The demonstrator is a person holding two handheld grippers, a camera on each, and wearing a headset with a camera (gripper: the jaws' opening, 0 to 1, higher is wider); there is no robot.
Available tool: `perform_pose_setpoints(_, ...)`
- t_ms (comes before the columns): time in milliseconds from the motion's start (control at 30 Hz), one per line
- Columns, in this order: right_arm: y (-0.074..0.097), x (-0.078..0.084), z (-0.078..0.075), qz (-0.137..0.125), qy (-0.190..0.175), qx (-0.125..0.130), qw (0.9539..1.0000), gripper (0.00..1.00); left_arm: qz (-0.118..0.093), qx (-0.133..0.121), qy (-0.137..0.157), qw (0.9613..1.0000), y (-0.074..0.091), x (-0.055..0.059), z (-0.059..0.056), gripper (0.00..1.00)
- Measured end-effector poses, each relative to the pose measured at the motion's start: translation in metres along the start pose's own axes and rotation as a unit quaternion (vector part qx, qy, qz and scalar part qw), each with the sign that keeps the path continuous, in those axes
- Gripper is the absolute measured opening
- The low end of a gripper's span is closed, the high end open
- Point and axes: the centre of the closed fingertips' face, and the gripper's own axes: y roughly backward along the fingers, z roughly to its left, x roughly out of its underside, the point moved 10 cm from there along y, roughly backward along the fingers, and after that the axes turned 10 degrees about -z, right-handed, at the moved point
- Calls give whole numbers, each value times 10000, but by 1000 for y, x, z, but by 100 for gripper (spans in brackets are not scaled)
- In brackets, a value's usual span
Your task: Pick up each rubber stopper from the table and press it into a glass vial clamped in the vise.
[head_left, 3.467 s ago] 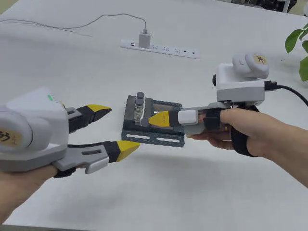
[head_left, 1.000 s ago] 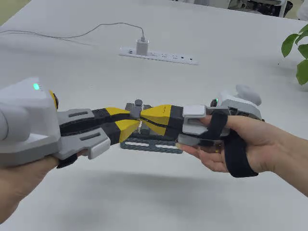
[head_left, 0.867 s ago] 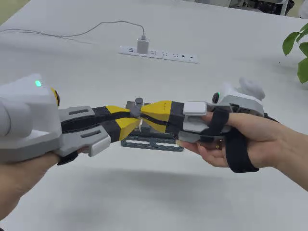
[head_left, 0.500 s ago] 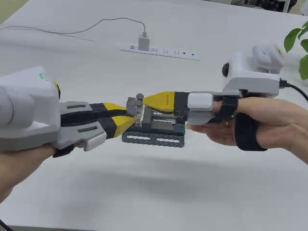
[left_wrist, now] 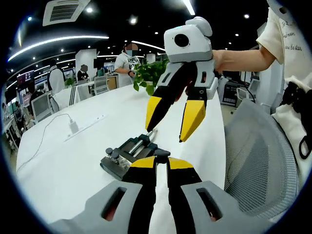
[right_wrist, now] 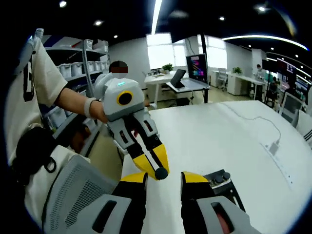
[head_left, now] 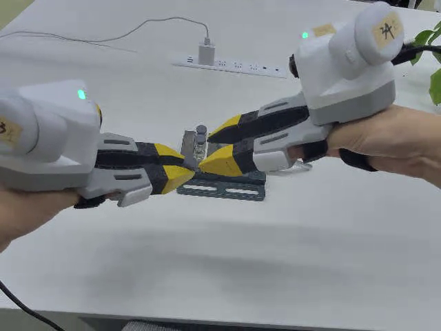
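Left gripper (head_left: 187,167) pinches a stopper (right_wrist: 161,173) in its jaws, facing the right gripper (head_left: 204,153), whose jaws stand apart.

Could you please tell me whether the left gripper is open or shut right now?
Shut: in the right gripper view, the left gripper has its yellow tips closed on a dark rubber stopper.
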Motion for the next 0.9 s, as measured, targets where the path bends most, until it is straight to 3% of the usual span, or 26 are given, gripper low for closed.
perform_pose_setpoints(67,-2,-1,0,168,344,-133,9992,19,0,45,-7,10000,-1,-1,-2,4)
perform_pose_setpoints(300,-8,3,2,684,710,-332,9946,13,56,202,-113,9997,-6,-4,-6,4)
perform_pose_setpoints(700,-6,4,4,767,735,-469,9932,8,31,263,-118,9996,-8,-5,-8,4)
perform_pose_setpoints(900,-9,0,7,968,997,-521,9889,9,116,312,-139,9993,-9,-6,-7,4)
